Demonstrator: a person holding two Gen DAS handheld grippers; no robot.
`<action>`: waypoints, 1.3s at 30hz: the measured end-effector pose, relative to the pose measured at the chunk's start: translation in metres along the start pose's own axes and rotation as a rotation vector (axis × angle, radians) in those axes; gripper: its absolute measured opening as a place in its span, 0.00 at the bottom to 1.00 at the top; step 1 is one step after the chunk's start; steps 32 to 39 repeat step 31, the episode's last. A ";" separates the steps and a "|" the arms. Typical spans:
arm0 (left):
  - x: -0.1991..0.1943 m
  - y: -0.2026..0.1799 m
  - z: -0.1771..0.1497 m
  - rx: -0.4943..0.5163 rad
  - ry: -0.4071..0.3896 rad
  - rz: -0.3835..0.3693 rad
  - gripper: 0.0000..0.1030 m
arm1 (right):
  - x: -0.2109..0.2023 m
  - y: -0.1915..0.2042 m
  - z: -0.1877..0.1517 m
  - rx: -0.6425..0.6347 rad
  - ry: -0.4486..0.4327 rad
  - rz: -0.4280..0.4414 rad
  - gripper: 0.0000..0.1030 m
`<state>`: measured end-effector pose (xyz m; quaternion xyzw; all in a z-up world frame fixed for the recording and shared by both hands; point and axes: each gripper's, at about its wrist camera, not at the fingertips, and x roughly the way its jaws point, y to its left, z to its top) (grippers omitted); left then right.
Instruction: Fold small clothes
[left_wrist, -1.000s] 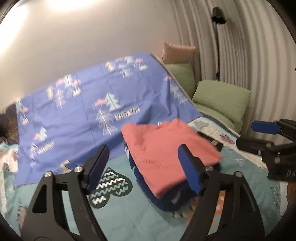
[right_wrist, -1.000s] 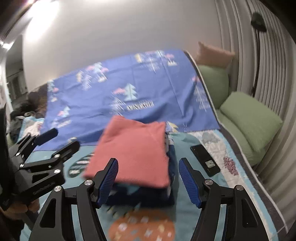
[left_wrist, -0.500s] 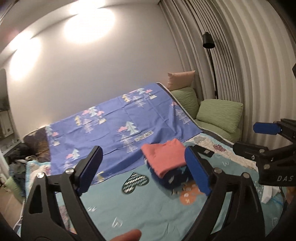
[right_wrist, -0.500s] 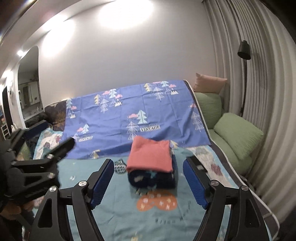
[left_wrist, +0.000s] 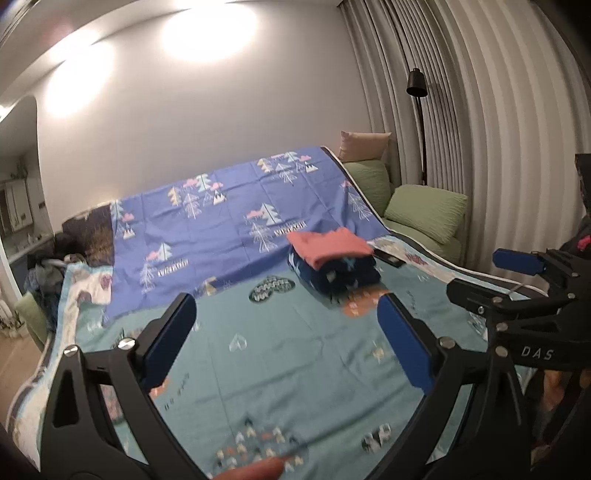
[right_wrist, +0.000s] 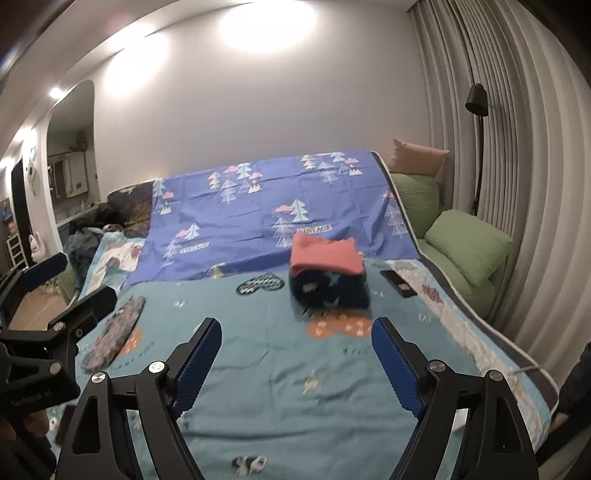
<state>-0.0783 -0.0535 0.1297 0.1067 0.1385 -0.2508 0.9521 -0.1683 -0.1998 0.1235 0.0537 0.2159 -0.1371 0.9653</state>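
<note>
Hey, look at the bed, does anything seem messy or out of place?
Mostly tidy. The folded stack sits neatly on the teal bedspread, coral piece on top. A dark phone-like object lies loose beside it, and rumpled clothes are heaped at the far left.

We see our right gripper (right_wrist: 295, 363) at six o'clock, its blue-padded jaws opening with nothing between them above the teal bedspread (right_wrist: 258, 354), the folded pink garment (right_wrist: 325, 254) stacked on a folded navy garment (right_wrist: 328, 291) toward one o'clock, and our left gripper (right_wrist: 66, 280) at nine o'clock.
</note>
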 end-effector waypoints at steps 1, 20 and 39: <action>-0.004 0.002 -0.007 -0.009 0.003 0.006 0.95 | -0.004 0.004 -0.007 0.001 0.001 -0.001 0.83; -0.001 0.034 -0.086 -0.104 0.085 0.098 0.96 | 0.008 0.048 -0.048 -0.052 0.059 -0.074 0.84; 0.010 0.041 -0.094 -0.113 0.113 0.079 0.96 | 0.022 0.050 -0.052 -0.057 0.069 -0.119 0.84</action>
